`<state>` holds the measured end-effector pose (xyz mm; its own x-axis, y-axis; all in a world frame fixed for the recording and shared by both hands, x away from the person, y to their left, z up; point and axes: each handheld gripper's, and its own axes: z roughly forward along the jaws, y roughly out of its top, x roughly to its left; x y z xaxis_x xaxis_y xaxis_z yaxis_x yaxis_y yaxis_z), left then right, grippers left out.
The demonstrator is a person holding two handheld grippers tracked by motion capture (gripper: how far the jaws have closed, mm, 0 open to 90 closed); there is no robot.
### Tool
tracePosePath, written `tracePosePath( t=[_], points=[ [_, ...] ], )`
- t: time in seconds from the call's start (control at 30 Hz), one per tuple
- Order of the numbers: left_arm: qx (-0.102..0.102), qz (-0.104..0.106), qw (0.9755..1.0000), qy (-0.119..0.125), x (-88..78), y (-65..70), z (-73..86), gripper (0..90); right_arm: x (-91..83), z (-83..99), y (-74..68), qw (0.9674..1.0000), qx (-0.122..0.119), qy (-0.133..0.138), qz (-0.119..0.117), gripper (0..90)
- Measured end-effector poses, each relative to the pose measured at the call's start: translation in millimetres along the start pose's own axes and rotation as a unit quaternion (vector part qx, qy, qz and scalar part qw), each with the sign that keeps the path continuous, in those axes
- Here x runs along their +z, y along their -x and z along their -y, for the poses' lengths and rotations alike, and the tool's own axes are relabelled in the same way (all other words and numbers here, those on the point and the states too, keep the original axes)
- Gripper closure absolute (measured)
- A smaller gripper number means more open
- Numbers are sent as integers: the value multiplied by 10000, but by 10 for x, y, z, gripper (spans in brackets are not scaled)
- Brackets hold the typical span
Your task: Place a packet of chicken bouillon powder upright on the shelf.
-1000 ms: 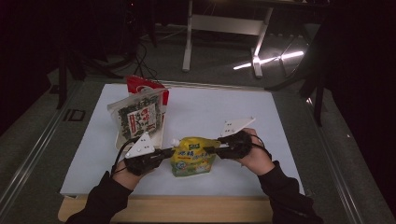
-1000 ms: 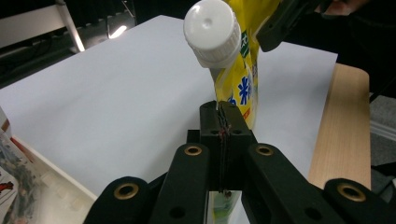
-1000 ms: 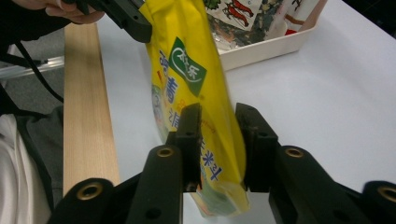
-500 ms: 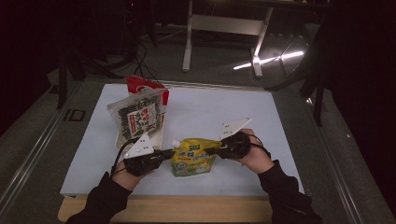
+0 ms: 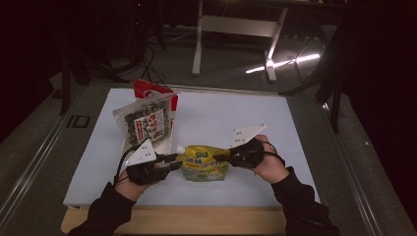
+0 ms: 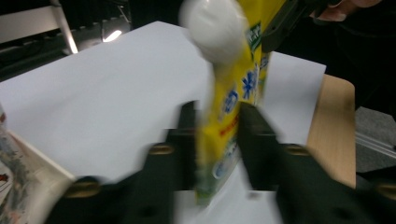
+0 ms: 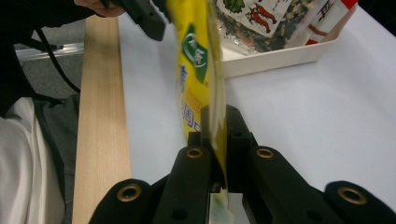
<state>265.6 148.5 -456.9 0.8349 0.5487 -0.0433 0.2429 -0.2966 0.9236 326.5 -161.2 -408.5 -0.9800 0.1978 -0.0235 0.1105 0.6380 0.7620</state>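
Note:
A yellow spouted pouch [image 5: 204, 162] with a white cap [image 6: 212, 23] stands on edge near the front of the white mat [image 5: 221, 113], between my two grippers. My left gripper [image 5: 174, 161] is at its capped end. Its jaws have just been opening, and in the blurred left gripper view [image 6: 217, 112] the pouch [image 6: 233, 93] sits between them with the pads slightly off it. My right gripper [image 5: 219, 157] is shut on the opposite edge. In the right gripper view [image 7: 218, 112] the pads pinch the pouch's thin seam [image 7: 194, 60].
A white tray [image 7: 280, 58] at the mat's left holds a clear bag of dark snacks [image 5: 145, 120] and a red bag [image 5: 152, 91] behind it. A wooden table edge [image 5: 172, 221] runs along the front. Dark floor and a desk frame lie beyond the mat.
Both hands and the pouch keep their places in the high view. No jaw movement can be made out there.

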Motion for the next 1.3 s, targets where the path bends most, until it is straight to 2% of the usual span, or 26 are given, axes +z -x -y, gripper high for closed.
tracePosePath(
  t=[0.1,0.23,0.27,0.3,0.33,0.4,0.47,0.5,0.57,0.77,0.87,1.2,1.3],
  points=[
    [-26,-91,9998,147,-38,5,20,484,-50,-34,4,10000,-11,97,15,899],
    [-58,-171,9994,312,-77,58,74,343,-145,-98,23,9997,-58,214,90,899],
    [-59,-62,9994,333,-78,71,98,306,-163,-111,24,9996,-44,238,115,899],
    [-59,-62,9994,333,-78,71,98,243,-163,-111,24,9996,-44,238,115,899],
    [-74,-52,9994,327,-62,107,134,243,-185,-130,31,9995,-54,265,153,899],
    [-126,1,9994,318,-34,136,170,157,-234,-187,49,9992,-69,330,223,899],
    [-115,117,9995,283,19,176,220,148,-261,-238,65,9988,-70,412,239,899],
    [-115,117,9995,283,19,176,220,107,-261,-238,65,9988,-70,412,239,899],
    [-51,248,9996,116,102,248,277,75,-280,-332,81,9984,-110,480,287,899],
    [57,522,9985,-143,263,398,388,50,-244,-531,120,9976,-198,603,288,900],
    [144,590,9979,-244,319,441,433,46,-207,-635,121,9970,-278,689,237,900],
    [246,621,9978,-9,304,465,461,46,28,-949,88,9946,-418,953,36,899],
    [258,622,9977,-48,303,473,474,46,131,-1042,89,9930,-439,1099,-45,899]
  ],
)
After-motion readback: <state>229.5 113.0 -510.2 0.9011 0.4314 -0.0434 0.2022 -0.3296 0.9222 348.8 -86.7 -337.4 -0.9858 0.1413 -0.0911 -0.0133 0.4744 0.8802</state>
